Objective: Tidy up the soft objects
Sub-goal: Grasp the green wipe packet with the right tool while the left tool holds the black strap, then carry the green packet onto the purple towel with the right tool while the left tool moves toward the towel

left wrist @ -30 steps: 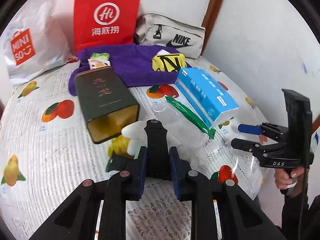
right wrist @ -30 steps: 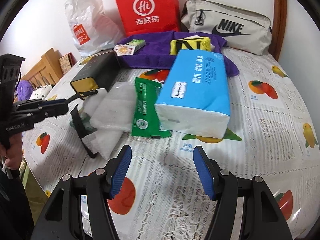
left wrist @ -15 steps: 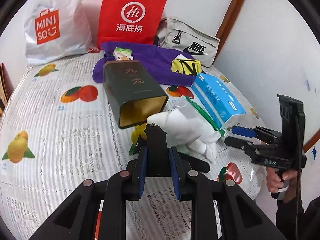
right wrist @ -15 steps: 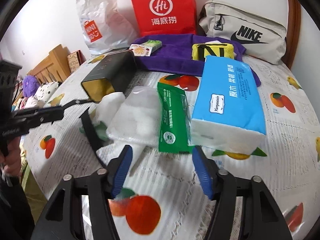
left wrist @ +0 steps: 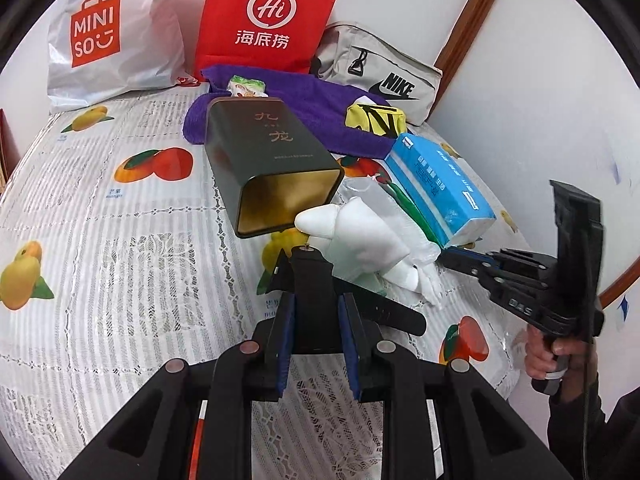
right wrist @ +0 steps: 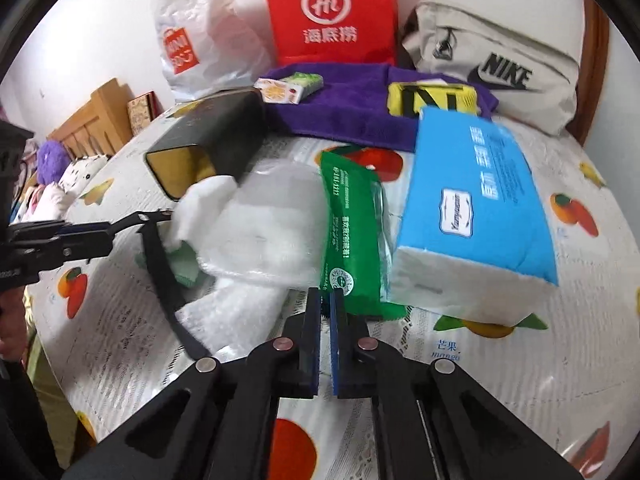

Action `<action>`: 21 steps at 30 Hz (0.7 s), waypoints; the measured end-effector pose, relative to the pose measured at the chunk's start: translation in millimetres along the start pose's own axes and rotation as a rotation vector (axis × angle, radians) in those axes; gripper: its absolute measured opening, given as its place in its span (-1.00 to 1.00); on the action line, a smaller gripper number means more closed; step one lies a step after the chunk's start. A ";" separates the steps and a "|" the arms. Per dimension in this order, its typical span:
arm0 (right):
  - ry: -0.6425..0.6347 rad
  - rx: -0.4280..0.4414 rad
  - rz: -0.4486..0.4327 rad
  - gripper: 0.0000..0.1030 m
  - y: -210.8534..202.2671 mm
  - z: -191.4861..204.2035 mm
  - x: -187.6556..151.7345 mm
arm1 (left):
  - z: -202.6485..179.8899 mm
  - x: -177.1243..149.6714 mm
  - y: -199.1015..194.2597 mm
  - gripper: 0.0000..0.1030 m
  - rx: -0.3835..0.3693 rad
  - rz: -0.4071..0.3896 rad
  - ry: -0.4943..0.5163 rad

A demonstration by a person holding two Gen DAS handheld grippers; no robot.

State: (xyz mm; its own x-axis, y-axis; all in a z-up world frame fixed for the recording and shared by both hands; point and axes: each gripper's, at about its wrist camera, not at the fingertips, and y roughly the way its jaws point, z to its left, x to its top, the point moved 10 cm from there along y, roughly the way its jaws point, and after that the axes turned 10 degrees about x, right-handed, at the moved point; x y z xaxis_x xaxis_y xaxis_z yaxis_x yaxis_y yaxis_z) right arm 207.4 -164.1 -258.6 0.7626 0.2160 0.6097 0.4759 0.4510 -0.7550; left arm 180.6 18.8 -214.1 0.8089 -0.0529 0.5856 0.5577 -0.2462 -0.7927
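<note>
Open tablecloth (left wrist: 120, 240) lies left of the dark tin (left wrist: 268, 160). Rightward, the green packet (right wrist: 344, 240), blue tissue pack (right wrist: 472, 216) and wall crowd any passage.

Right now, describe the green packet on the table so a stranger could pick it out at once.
Start at the red paper bag standing against the wall, then come forward over the purple towel to the fruit-print tablecloth. The green packet lies flat there, between the blue tissue pack and a clear plastic bag of white material. It is the only slim green wrapper with white print.
</note>
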 end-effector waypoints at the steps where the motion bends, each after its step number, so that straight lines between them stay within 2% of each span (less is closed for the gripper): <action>1: -0.005 0.018 0.003 -0.96 -4.2 4.3 -0.9 | 0.7 -0.1 -0.2 -0.59 0.002 0.000 -0.002; 7: -0.054 0.043 0.047 -0.96 -32.1 23.5 -21.2 | 4.0 -1.2 -1.0 -0.59 0.001 0.003 -0.030; 13: -0.020 0.034 0.106 -0.90 -52.4 13.4 -62.4 | -0.2 -4.2 -4.7 -0.59 0.003 -0.007 -0.039; 15: -0.005 0.024 0.103 -0.69 -56.1 7.1 -68.5 | -1.5 -5.9 -3.9 -0.59 0.010 -0.007 -0.041; 16: 0.010 0.022 0.092 -0.41 -57.3 3.2 -68.2 | -1.7 -7.2 -3.3 -0.59 0.013 -0.005 -0.042; 17: 0.019 0.021 0.073 -0.25 -58.4 0.1 -65.4 | -2.4 -9.0 -2.5 -0.59 0.014 -0.001 -0.043; 18: 0.029 0.017 0.041 0.08 -59.3 -5.0 -60.1 | -3.0 -11.3 -1.6 -0.59 0.017 0.005 -0.045; 19: 0.036 0.017 0.022 0.28 -58.6 -8.4 -56.1 | -2.9 -12.2 -1.2 -0.59 0.019 0.008 -0.046; 21: 0.042 0.023 0.001 0.28 -51.7 -14.2 -47.3 | -2.9 -15.3 -0.9 -0.59 0.025 0.015 -0.047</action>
State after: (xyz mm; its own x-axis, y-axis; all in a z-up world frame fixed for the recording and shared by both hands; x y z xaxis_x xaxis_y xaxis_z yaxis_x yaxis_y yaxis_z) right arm 153.0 -209.9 -251.8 0.7809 0.1804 0.5980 0.4652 0.4708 -0.7496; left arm 167.2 17.0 -221.9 0.8246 -0.0103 0.5656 0.5497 -0.2213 -0.8055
